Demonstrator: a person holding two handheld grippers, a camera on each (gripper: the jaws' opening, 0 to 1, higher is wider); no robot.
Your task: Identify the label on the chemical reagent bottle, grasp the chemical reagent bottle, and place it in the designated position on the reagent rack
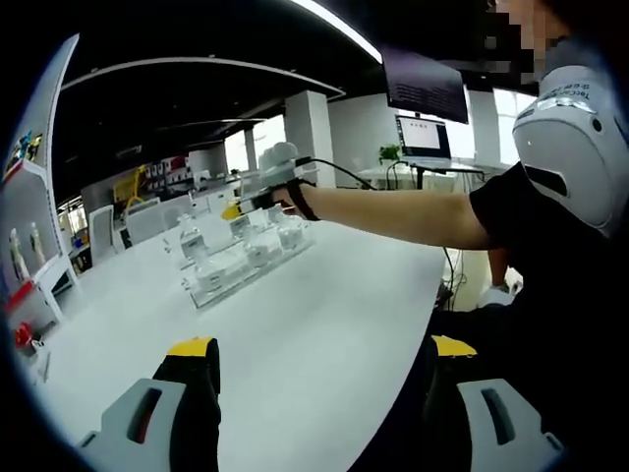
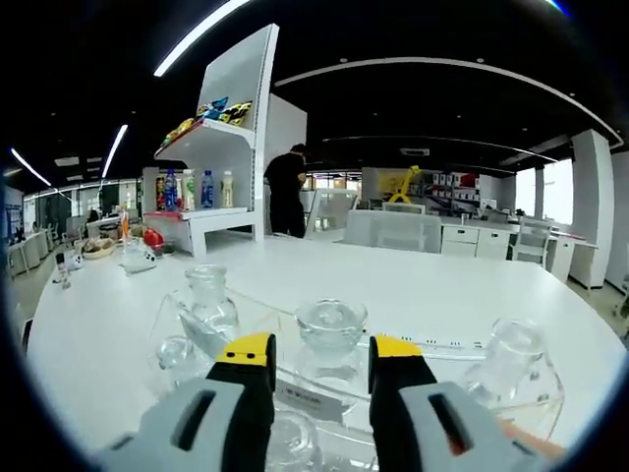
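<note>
The right gripper hangs just over the reagent rack, jaws parted about a bottle's width with nothing between them. Beyond its yellow tips stands a clear stoppered bottle. That looks like the one being lined up. To take it cleanly I would come straight down so the pads close on the neck or shoulder below the stopper, square on, since smooth glass will slip out of a skewed pinch. A paper strip on the rack's front wall lies under the jaws; its print is too small to read, so the label check needs a closer look.

The left gripper waits low at the near edge of the white desk, jaws wide and empty. From there I see the person's outstretched forearm carrying the other tool over the rack toward the desk's far side.

The rack is transparent acrylic, thin-walled and glossy. A taller clear bottle sits at its left end, and a tilted one at its right. The glassware is rounded and colourless, hard to tell from the plastic around it. The desk is matt, flat and pale. A white shelf unit with coloured drinks stands beyond the far left corner.
</note>
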